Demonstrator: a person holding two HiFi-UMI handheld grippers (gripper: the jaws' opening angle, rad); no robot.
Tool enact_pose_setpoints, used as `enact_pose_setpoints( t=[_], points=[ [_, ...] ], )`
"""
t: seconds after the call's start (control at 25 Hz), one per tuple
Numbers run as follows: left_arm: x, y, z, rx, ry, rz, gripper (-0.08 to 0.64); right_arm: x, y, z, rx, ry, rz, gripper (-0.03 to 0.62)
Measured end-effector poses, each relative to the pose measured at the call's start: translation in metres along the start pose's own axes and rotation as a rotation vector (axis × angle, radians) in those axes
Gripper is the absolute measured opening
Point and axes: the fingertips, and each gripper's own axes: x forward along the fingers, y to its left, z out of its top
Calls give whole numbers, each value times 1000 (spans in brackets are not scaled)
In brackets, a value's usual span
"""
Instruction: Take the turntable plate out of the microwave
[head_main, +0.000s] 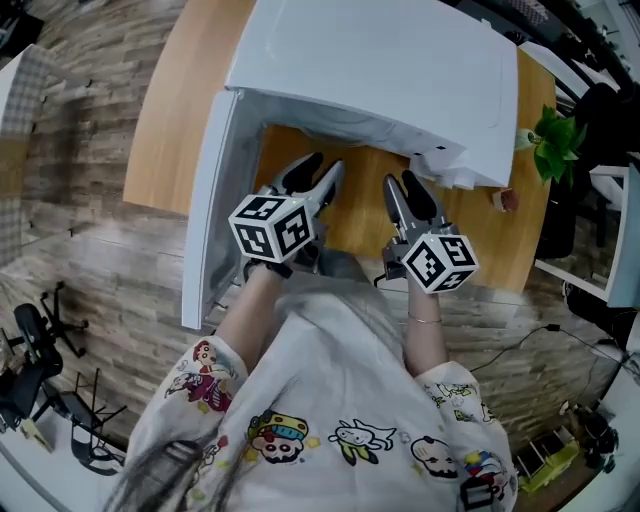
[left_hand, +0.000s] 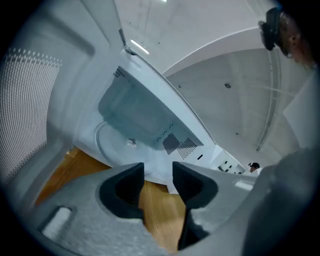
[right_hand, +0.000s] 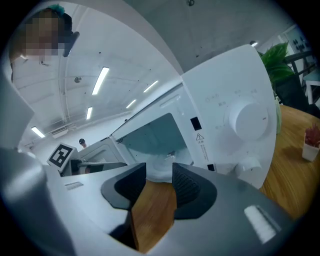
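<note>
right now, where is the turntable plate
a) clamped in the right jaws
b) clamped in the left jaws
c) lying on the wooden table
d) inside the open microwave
D: the left gripper view shows the turntable plate lying inside the microwave. The left gripper is in front of it with its jaws apart, and only the wooden table shows between them.

Microwave (head_main: 380, 70) stands on the worktop (head_main: 180, 110), door (head_main: 205, 210) swung open at its left. Turntable plate (left_hand: 120, 147) lies inside the cavity. Left gripper (head_main: 320, 170) and right gripper (head_main: 401, 182) hang side by side before the opening. Plant (head_main: 558, 140) stands right of the microwave.
</note>
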Motion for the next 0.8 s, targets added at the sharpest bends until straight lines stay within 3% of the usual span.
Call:
enact_pose_setpoints(
  t=[0.36,0.8],
  points=[
    [18,20,-18,-301,-17,-46,173,7,-12,-28,82,35,12,160],
    [36,42,-37,-406,21,-68,173,19,-22,-55,163,67,8,160]
  ],
)
